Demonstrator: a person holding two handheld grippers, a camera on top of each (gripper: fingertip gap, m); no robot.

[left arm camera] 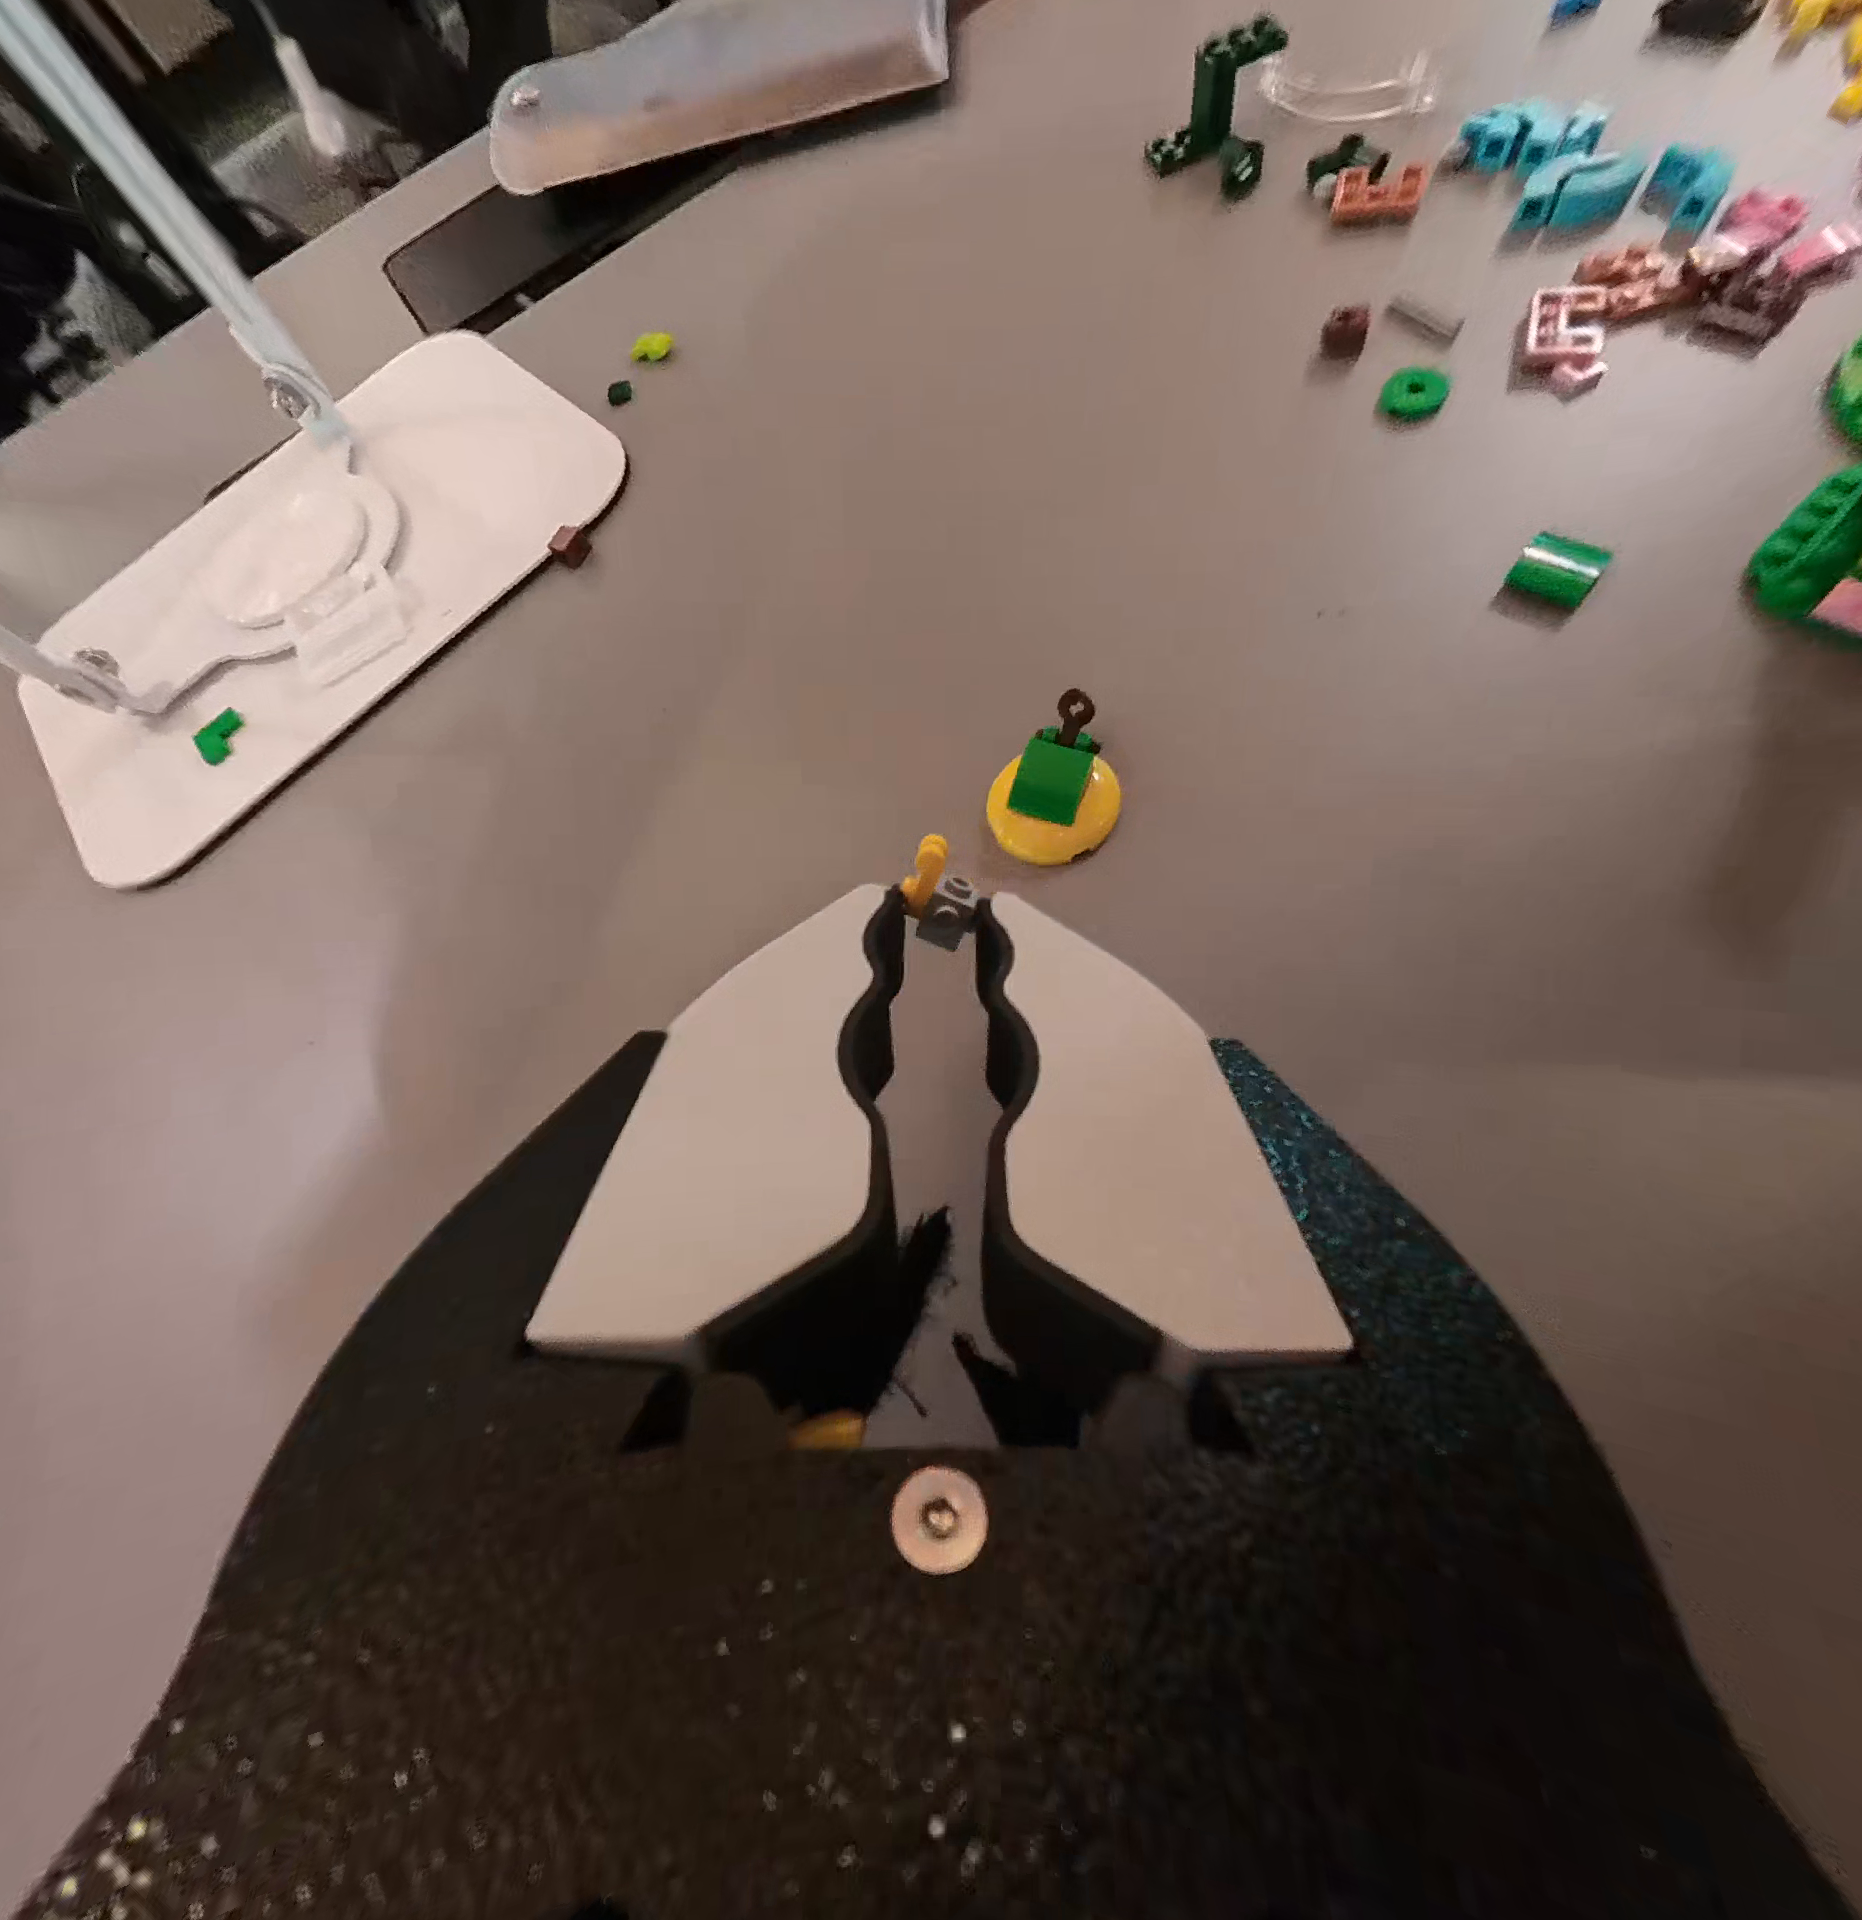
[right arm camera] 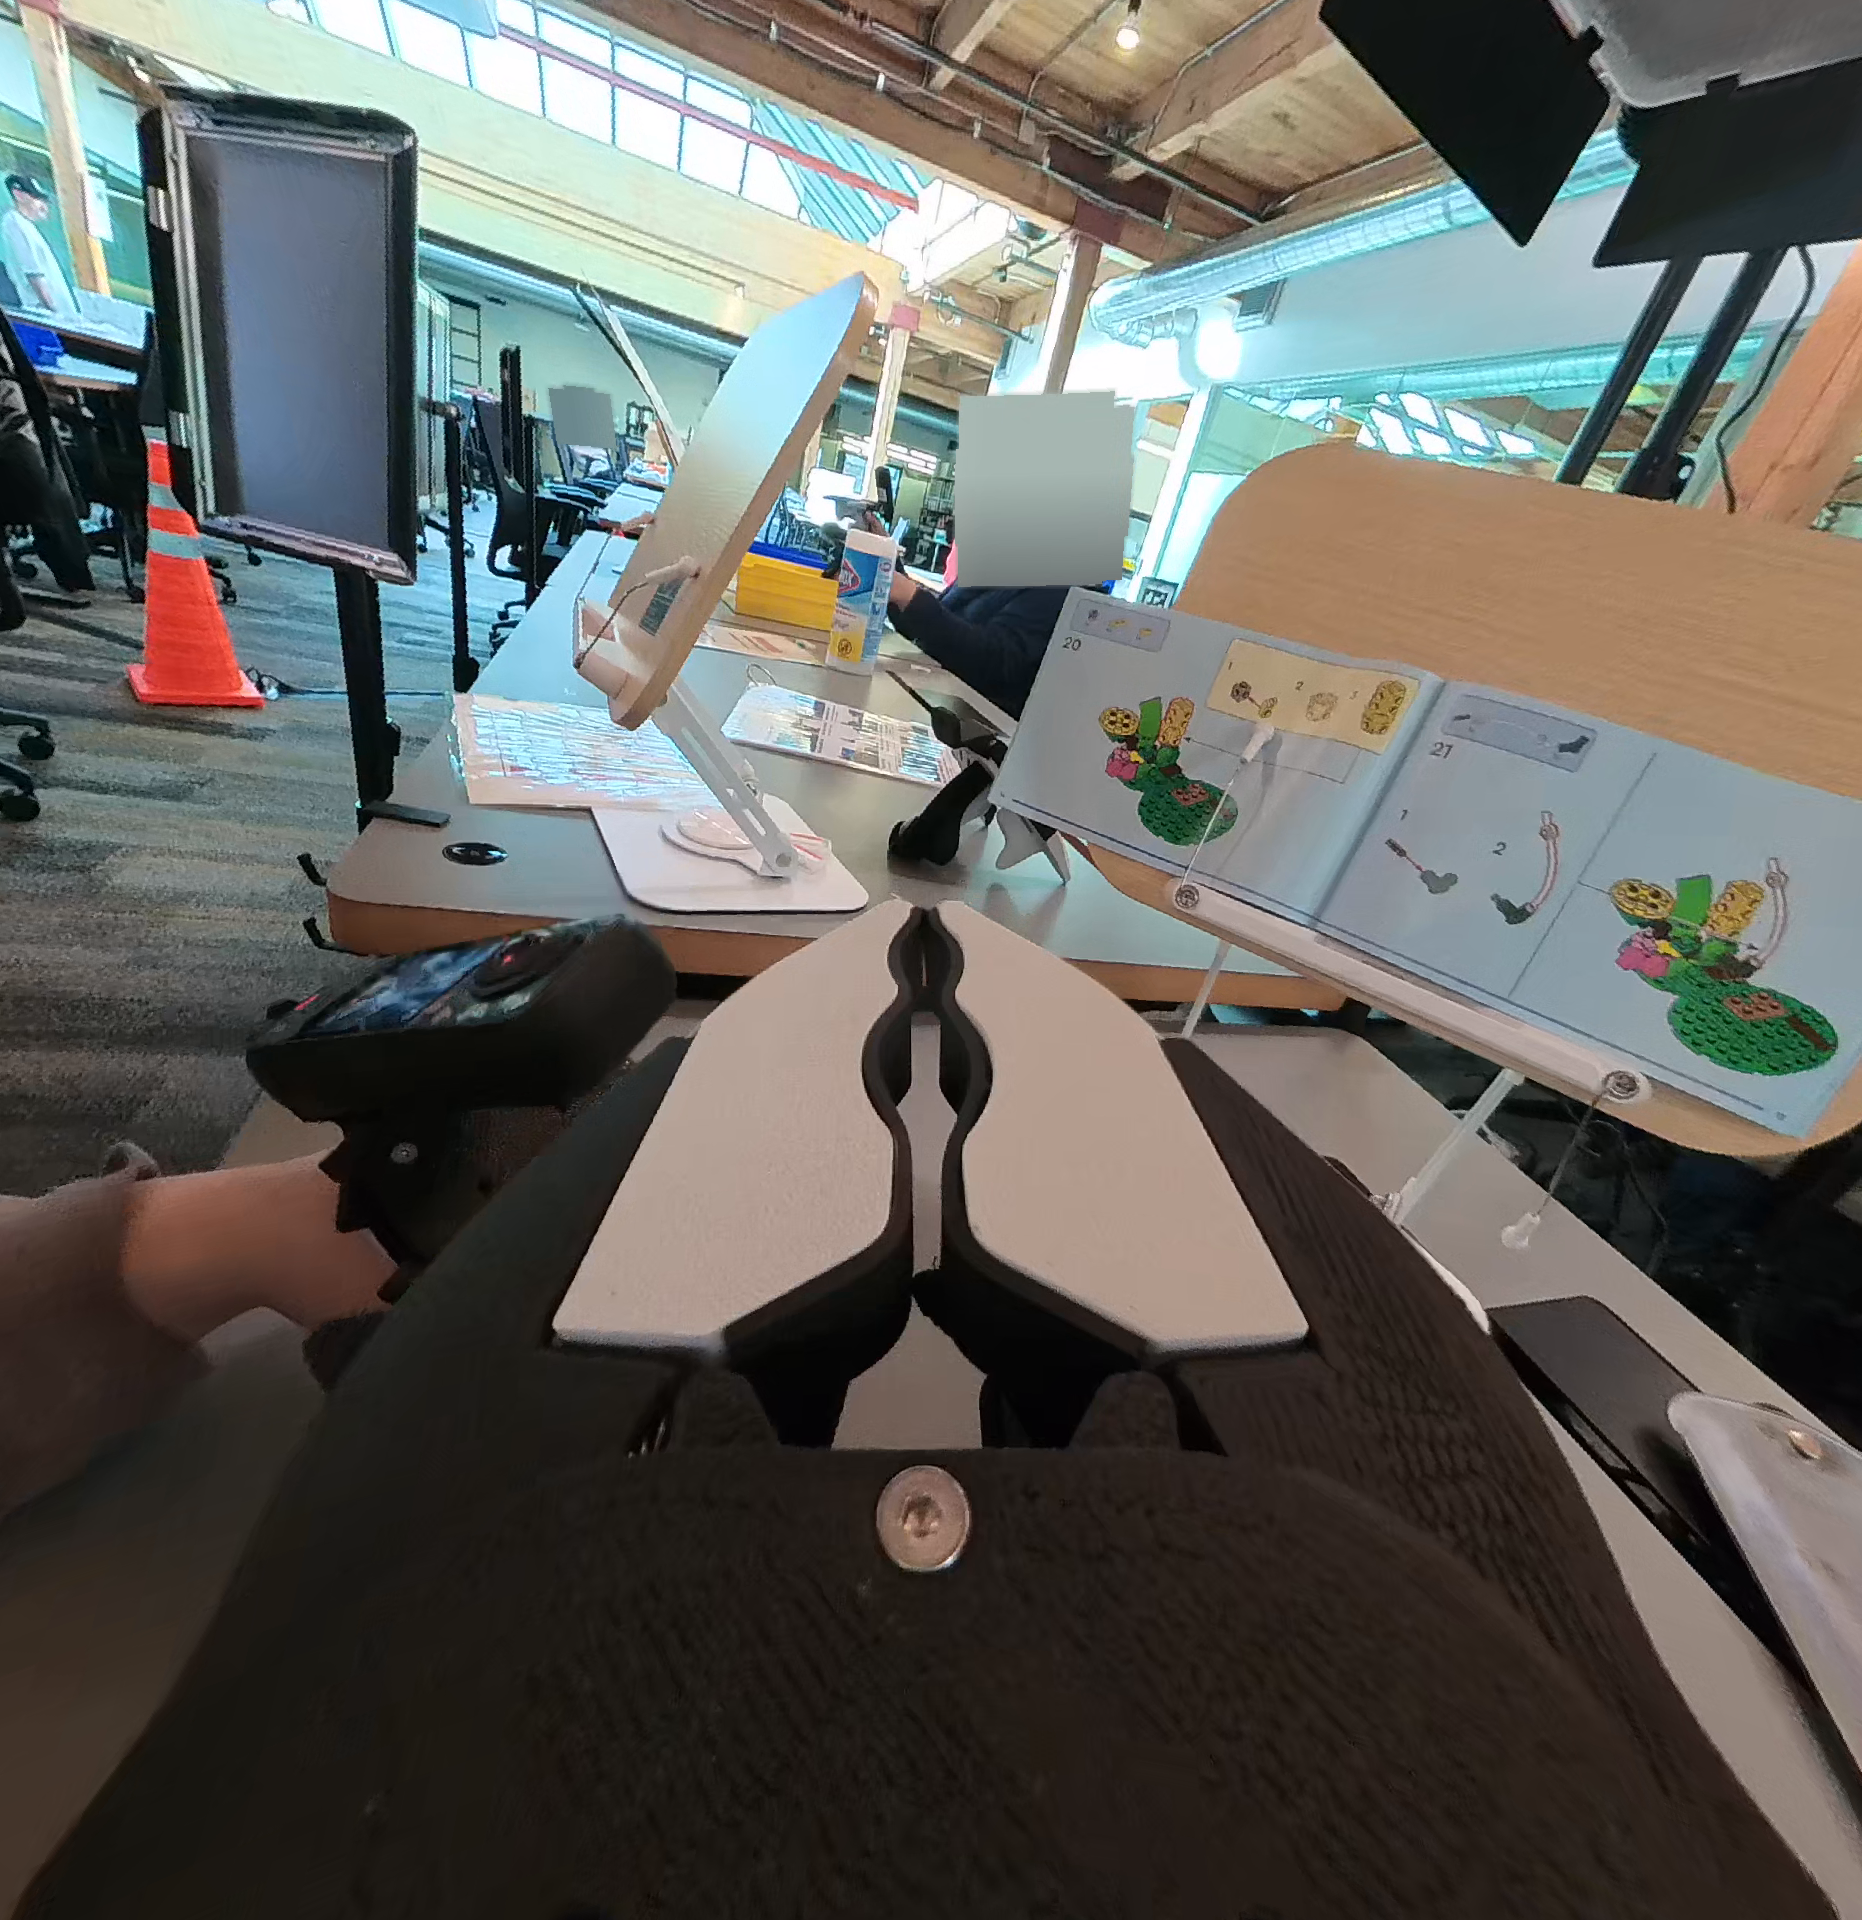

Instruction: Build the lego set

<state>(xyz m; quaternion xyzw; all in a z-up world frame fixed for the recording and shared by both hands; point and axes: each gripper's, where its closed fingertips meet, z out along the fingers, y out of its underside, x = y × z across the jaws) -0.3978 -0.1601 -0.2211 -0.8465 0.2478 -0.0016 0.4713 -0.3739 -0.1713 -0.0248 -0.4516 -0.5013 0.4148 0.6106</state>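
A: What's on the grey desk (left arm camera: pixel 906 499), taking the yellow round plate (left arm camera: pixel 1054 810) as the marker?

B: Far left of it sits a white stand base (left arm camera: pixel 314 613), with a small green corner piece (left arm camera: pixel 217 736) on its near edge. The plate itself carries a green slope brick (left arm camera: pixel 1052 779) and a dark stalk with a ring (left arm camera: pixel 1074 717) rising behind that.

A: And the left tool (left arm camera: pixel 935 914)?

B: Just nearer than the plate and slightly left. It's clamped on a small grey stud brick (left arm camera: pixel 948 914) with a yellow hook piece (left arm camera: pixel 927 868) sticking up from it, at the very fingertips.

A: Right of the plate?

B: A green curved tile (left arm camera: pixel 1555 571) lies well apart, and farther back right are loose turquoise bricks (left arm camera: pixel 1571 166) and brown pieces (left arm camera: pixel 1675 281).

A: The right tool (right arm camera: pixel 929 920)?

B: Raised off the desk, aimed at the room, its tips pressed together on nothing. The open instruction booklet (right arm camera: pixel 1426 842) rests on a wooden stand (right arm camera: pixel 1529 582) to its right, and a hand (right arm camera: pixel 127 1268) gripping the other handle shows at lower left.
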